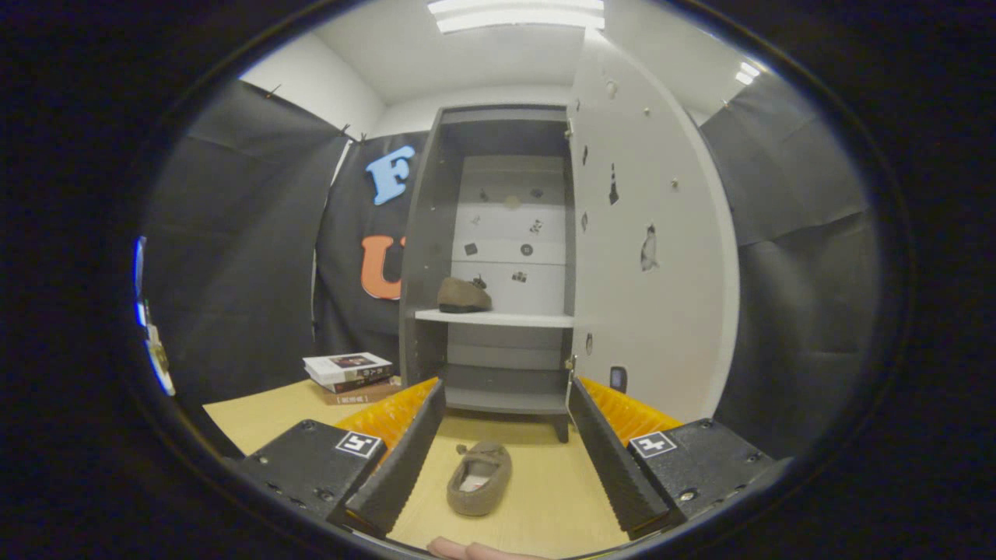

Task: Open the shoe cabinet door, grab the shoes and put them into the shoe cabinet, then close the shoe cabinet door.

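The grey shoe cabinet (424, 257) stands ahead with its white door (654, 257) swung wide to the right. One brown shoe (463, 296) rests on the white middle shelf (506, 318). A second brown shoe (479, 478) lies on the wooden floor between my two fingers, toe pointing toward the cabinet, touching neither finger. My gripper (506, 459) is open, held low in front of the cabinet, its fingers spread on either side of that shoe.
A stack of books (348, 377) lies on the floor left of the cabinet. Black cloth walls close in both sides. A fingertip of a person's hand (467, 551) shows just below the shoe. The open door stands beyond the right finger.
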`<act>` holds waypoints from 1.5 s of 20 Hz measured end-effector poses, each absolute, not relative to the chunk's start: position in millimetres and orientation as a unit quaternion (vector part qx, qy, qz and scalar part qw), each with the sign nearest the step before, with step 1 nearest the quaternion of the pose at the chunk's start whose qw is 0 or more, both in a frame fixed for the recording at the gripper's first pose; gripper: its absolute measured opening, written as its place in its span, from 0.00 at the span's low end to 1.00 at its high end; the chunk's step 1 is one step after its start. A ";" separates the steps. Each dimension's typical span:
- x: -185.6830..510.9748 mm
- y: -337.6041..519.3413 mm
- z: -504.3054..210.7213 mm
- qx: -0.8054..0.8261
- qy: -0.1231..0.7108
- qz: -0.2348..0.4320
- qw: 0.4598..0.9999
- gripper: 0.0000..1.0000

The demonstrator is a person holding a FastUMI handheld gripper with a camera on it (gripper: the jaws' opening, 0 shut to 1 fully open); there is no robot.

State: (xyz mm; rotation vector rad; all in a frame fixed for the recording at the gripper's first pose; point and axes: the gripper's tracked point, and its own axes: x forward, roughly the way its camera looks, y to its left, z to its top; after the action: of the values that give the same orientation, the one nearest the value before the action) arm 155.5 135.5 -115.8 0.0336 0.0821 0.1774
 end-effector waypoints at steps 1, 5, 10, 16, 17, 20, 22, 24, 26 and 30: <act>155.2 136.3 -121.4 0.014 0.047 0.089 0.995 1.00; 160.5 147.3 -141.6 0.020 0.070 0.098 0.993 1.00; 165.8 161.6 -166.7 0.030 0.101 0.106 0.989 1.00; 160.5 163.4 -194.0 0.019 0.159 0.102 0.982 1.00; 160.5 165.5 -198.4 0.021 0.166 0.101 0.981 1.00; 151.9 168.7 -211.0 0.030 0.200 0.098 0.974 1.00; 149.4 175.0 -218.1 0.034 0.220 0.104 0.969 0.97; 152.1 170.2 -218.9 0.027 0.223 0.094 0.970 0.87; 155.4 166.7 -224.5 0.029 0.233 0.073 0.969 0.77; 139.7 167.8 -235.7 0.037 0.298 0.065 0.952 0.51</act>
State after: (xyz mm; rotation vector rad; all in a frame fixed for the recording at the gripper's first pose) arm 139.7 167.8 -235.7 0.0745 0.6054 0.1329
